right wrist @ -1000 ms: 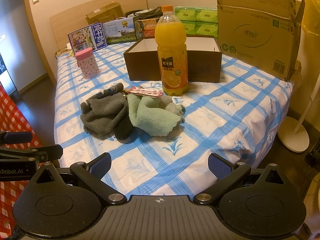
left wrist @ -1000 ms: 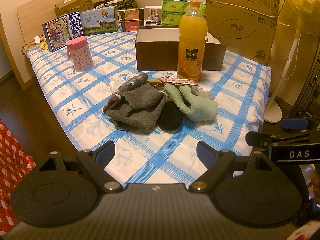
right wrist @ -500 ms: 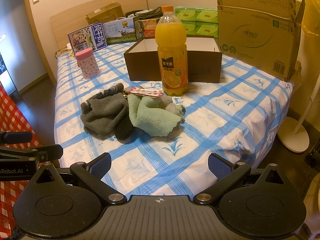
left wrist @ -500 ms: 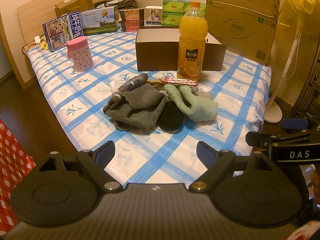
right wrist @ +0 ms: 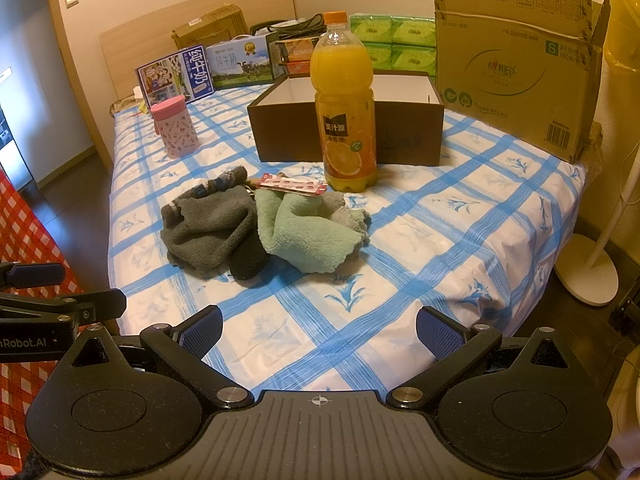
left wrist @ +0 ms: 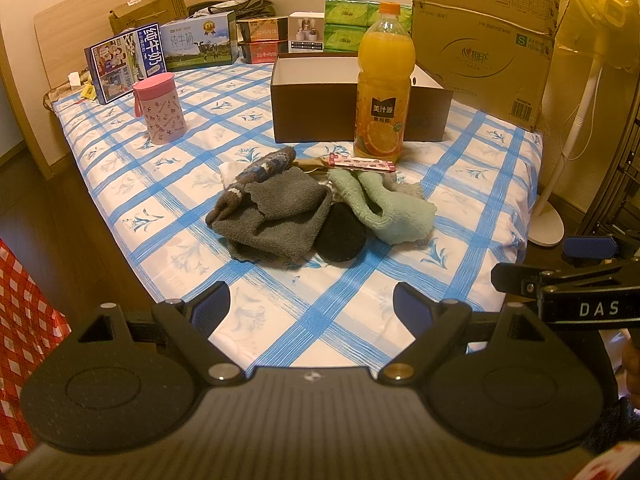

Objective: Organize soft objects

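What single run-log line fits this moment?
left gripper: open, empty | right gripper: open, empty | cloth pile: untouched on bed | brown box: open

Both wrist views face bed [left wrist: 280,332] foot, sharing cloth pile [right wrist: 256,224].

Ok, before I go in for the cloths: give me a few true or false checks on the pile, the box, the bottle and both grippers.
1. The brown box is open on top and looks empty. True.
2. The left gripper is shut on the grey cloth. False: it is open, short of the pile.
3. The juice bottle lies on its side. False: it stands upright before the box.
4. The green cloth lies beside the grey cloth, touching it. True.
5. The right gripper is open and empty. True.
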A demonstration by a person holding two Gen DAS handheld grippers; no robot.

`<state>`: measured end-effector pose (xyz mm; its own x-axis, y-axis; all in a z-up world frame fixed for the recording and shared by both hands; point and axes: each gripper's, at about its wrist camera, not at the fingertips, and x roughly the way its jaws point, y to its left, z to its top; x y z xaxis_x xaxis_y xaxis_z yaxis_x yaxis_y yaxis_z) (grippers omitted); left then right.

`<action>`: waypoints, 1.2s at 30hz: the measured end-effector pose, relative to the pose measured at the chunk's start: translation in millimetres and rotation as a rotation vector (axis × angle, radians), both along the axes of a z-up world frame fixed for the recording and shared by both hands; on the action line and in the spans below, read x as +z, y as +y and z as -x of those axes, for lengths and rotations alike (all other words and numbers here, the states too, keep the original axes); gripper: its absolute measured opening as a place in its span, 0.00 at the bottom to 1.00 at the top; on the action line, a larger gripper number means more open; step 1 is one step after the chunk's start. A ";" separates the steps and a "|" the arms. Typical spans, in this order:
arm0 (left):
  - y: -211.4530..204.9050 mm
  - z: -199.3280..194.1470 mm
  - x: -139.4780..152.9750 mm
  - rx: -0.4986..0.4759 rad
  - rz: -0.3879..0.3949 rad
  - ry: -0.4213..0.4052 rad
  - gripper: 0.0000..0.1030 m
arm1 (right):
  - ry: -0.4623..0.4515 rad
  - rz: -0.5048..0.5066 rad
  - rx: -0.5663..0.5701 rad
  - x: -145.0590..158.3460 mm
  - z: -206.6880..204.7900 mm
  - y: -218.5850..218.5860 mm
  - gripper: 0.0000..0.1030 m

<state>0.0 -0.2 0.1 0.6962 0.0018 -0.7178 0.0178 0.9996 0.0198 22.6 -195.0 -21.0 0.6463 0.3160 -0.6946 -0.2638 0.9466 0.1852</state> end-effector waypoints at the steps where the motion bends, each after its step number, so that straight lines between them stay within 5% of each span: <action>1: 0.0 0.0 0.0 0.000 0.000 0.000 0.85 | 0.000 0.000 0.000 -0.2 -0.1 0.1 1.00; 36: 15.7 -20.3 0.3 0.024 -0.010 -0.014 0.85 | -0.016 -0.019 0.004 -9.2 -20.6 2.5 1.00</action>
<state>20.3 15.5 0.4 0.7055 0.0259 -0.7082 -0.0068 0.9995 0.0297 43.2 -192.5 -30.2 0.6561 0.3314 -0.6780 -0.2702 0.9420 0.1989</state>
